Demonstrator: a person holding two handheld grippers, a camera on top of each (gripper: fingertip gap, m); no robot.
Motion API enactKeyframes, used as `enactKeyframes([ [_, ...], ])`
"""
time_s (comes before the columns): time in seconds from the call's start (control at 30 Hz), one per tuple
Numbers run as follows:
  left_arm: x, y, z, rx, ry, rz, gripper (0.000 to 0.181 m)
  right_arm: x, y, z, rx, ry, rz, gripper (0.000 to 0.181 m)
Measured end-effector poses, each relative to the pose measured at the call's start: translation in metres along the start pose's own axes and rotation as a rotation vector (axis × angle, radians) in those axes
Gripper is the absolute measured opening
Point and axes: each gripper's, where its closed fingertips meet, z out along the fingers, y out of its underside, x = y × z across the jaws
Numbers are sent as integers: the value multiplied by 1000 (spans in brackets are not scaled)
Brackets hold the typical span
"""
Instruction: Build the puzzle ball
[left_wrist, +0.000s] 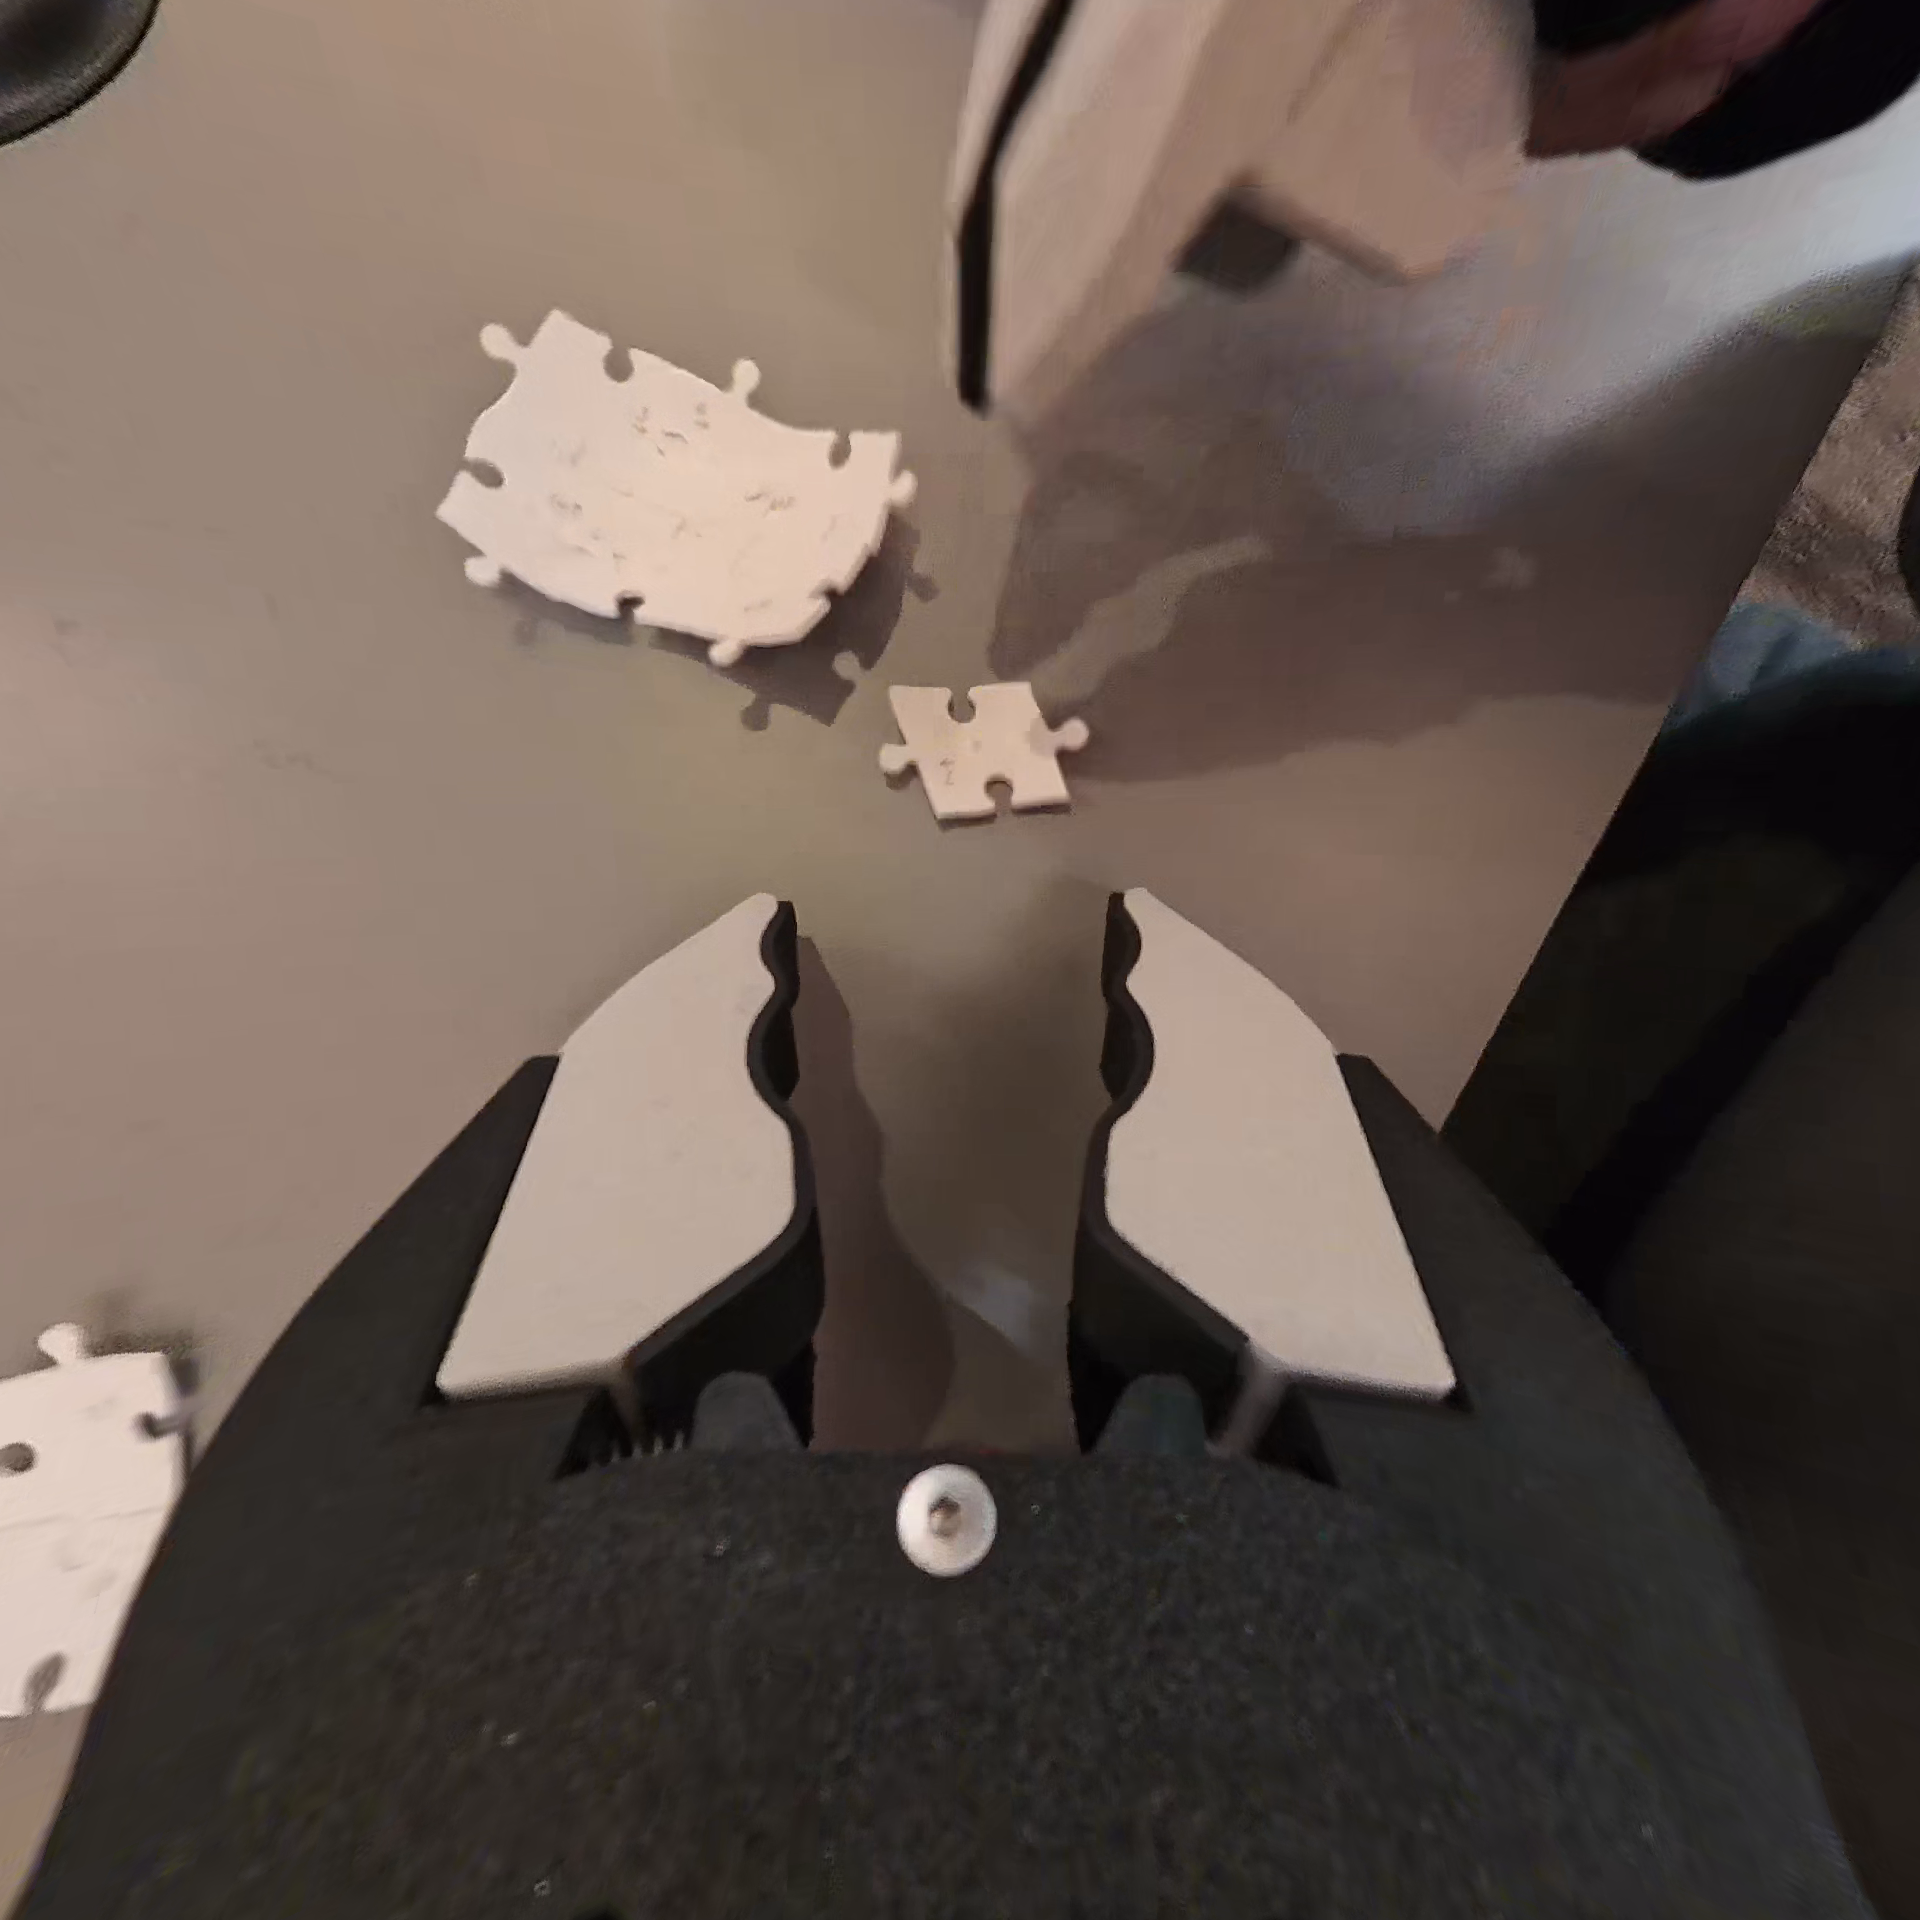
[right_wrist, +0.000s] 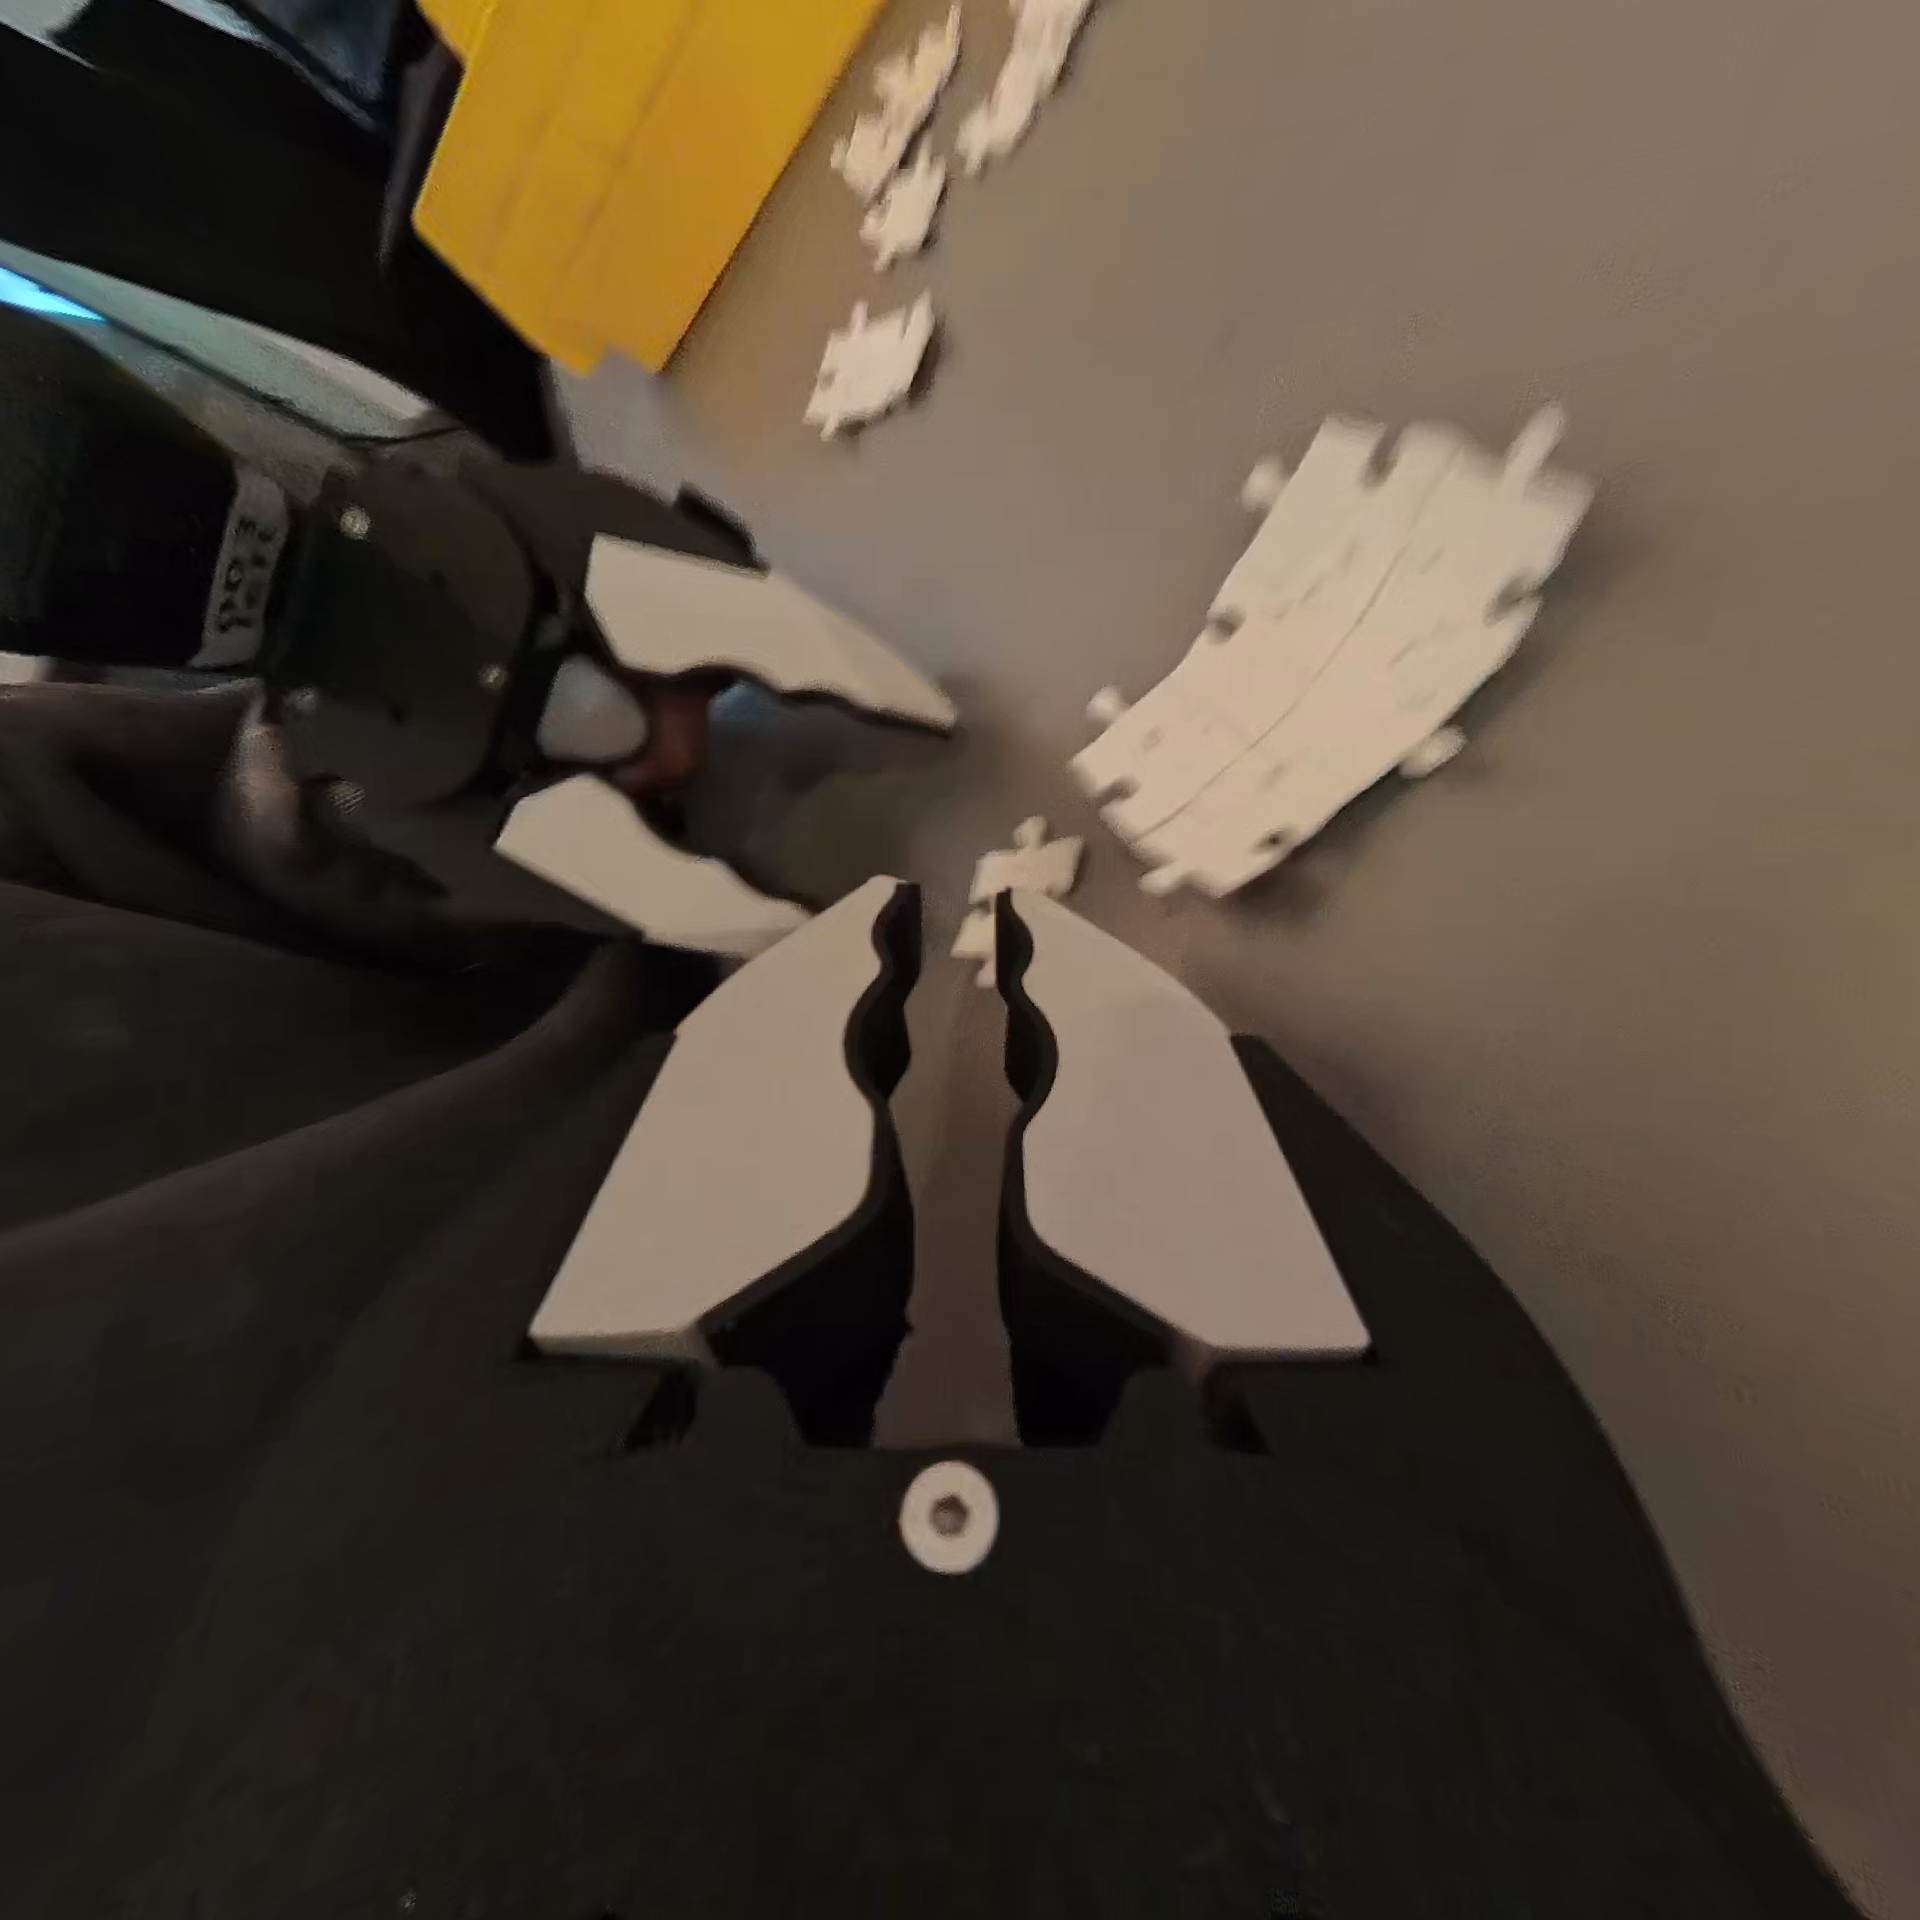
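Left wrist view: the left gripper (left_wrist: 951, 914) hangs over a grey table (left_wrist: 260, 727) with its fingers spread wide and nothing between them; just beyond its tips lies a single white puzzle piece (left_wrist: 982, 750), and past that piece a curved, joined panel of white pieces (left_wrist: 675, 499); the right gripper (left_wrist: 1195, 208) shows blurred above the single piece. Right wrist view: the right gripper (right_wrist: 958, 902) has its fingers nearly closed with a narrow gap, holding nothing; the single piece (right_wrist: 1023, 868) lies just past its tips, the panel (right_wrist: 1340, 665) beside that; loose pieces (right_wrist: 883, 353) and a yellow box (right_wrist: 623, 156) lie beyond the panel.
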Motion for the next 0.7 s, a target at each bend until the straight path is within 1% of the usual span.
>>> enactKeyframes([
  [0.07, 3, -3, 2, 19, -13, -36, 56, 13, -24, -9, 70, 145, -196, 7],
  [0.1, 5, -4, 4, 20, -5, -49, 56, 16, -32, -5, 84, 182, -284, 4],
  [0.13, 7, -4, 6, 16, 2, -55, 56, 17, -36, 4, 83, 184, -347, 3],
  [0.17, 8, -4, 7, 10, 7, -55, 57, 18, -35, 14, 57, 183, -378, 0],
  [0.27, 10, -3, 9, -1, 4, -60, 58, 32, -22, 36, -69, 246, -409, 0],
  [0.37, 9, -3, 11, 0, -8, -76, 58, 38, -15, 42, -124, 288, -428, 0],
  [0.53, 10, -7, 15, -7, -6, -57, 61, 48, -9, 34, -175, 347, -439, 0],
  [0.7, 9, -9, 19, -13, -6, -37, 61, 55, -4, 22, -185, 374, -433, 0],
])
